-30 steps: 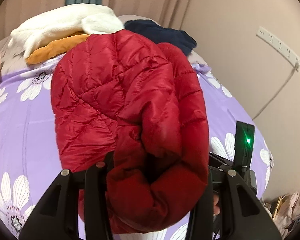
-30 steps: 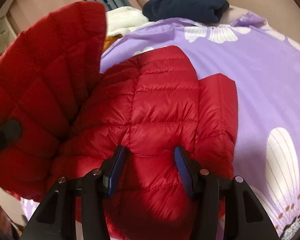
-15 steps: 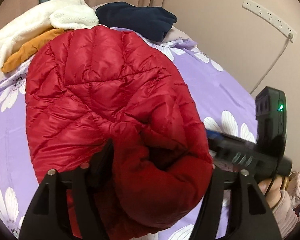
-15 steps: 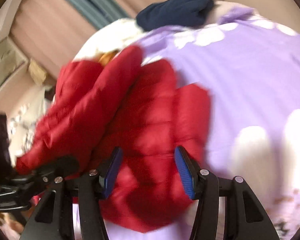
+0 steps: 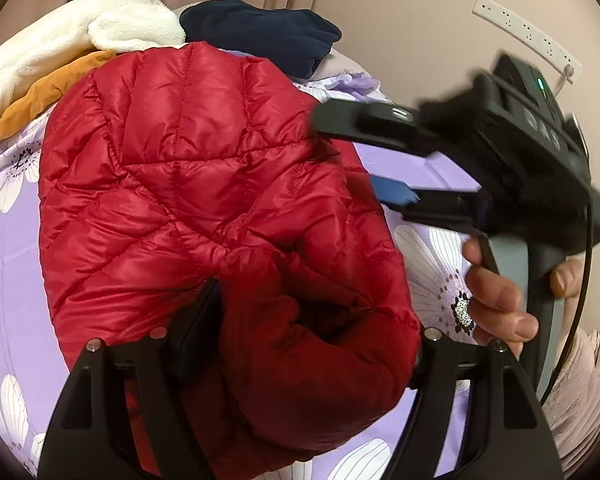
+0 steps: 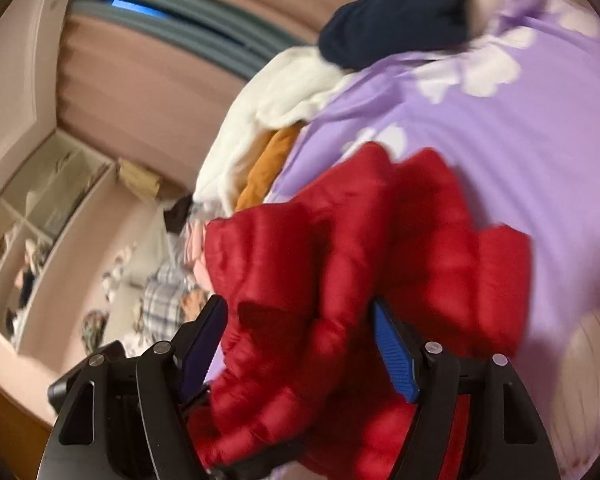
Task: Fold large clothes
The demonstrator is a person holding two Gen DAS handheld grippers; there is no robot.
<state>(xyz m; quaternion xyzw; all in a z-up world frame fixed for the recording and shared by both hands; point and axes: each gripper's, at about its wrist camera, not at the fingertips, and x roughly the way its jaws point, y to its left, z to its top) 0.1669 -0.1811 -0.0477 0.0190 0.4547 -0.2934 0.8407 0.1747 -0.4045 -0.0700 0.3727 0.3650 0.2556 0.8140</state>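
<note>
We see open purple bedsheet [image 5: 8, 240] left of the red down jacket [image 5: 204, 184]. At the far end, white fleece [image 5: 80, 36], an orange garment [image 5: 48, 92] and a navy garment [image 5: 260, 32] block passage. The right gripper [image 5: 364, 156] crowds the jacket's right side.

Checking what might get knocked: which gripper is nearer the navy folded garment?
Right. The right gripper reaches over the red quilted jacket toward the navy folded garment; the left gripper sits at the jacket's near end.

- Purple floral bedsheet [image 5: 8, 248] covers the bed.
- A white fleece garment [image 5: 80, 36] lies on an orange garment [image 5: 48, 92].
- A navy garment [image 5: 260, 32] lies just beside them.
- A white power strip [image 5: 528, 36] hangs on the wall.
</note>
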